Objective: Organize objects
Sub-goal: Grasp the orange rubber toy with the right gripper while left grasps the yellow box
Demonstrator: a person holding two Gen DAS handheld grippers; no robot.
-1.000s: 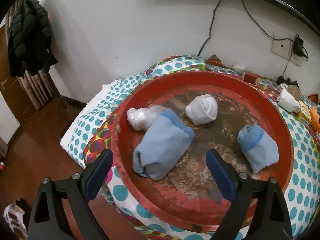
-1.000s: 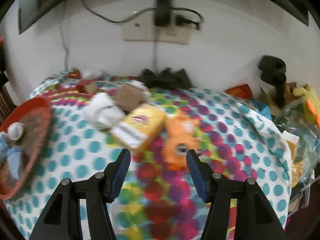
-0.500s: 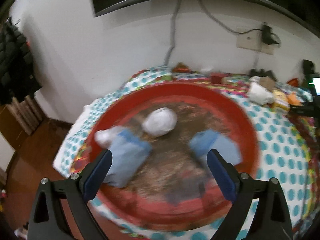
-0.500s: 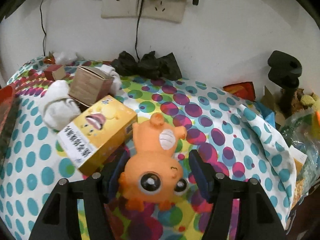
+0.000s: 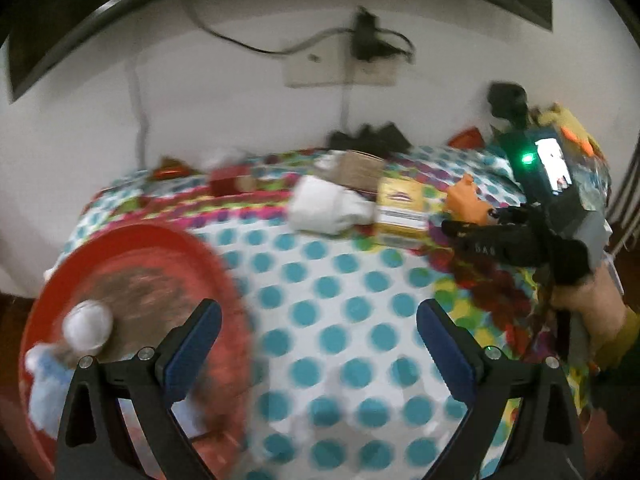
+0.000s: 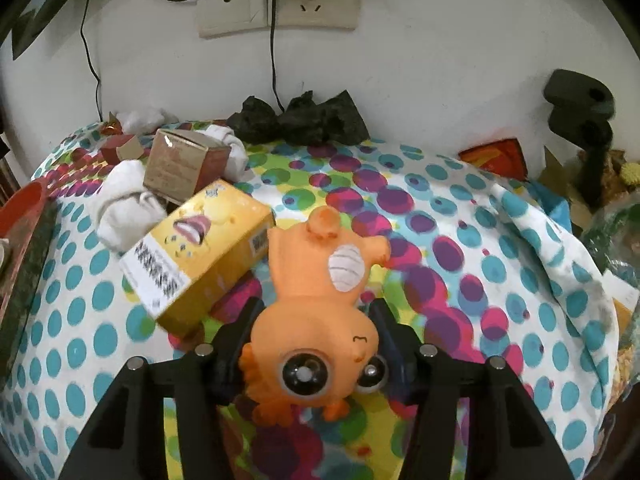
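An orange rubber toy animal (image 6: 320, 300) lies on the dotted tablecloth (image 6: 500, 264), its head between the fingers of my right gripper (image 6: 316, 320), which is shut on it. A yellow box (image 6: 200, 256) touches the toy's left side. My left gripper (image 5: 318, 336) is open and empty above the cloth, right of the red tray (image 5: 132, 256). The tray holds a white sock ball (image 5: 88, 326) and a blue sock roll (image 5: 44, 384). The right gripper and toy also show in the left wrist view (image 5: 464, 204).
A white sock bundle (image 6: 124, 200), a brown box (image 6: 176, 164) and a small red box (image 6: 120, 148) lie behind the yellow box. Black cloth (image 6: 300, 120) sits by the wall under the sockets (image 6: 276, 4). Clutter fills the right edge (image 6: 592, 152).
My right gripper moved forward and closed on the orange toy's head. My left gripper swung right, off the red tray and over the dotted cloth, staying open.
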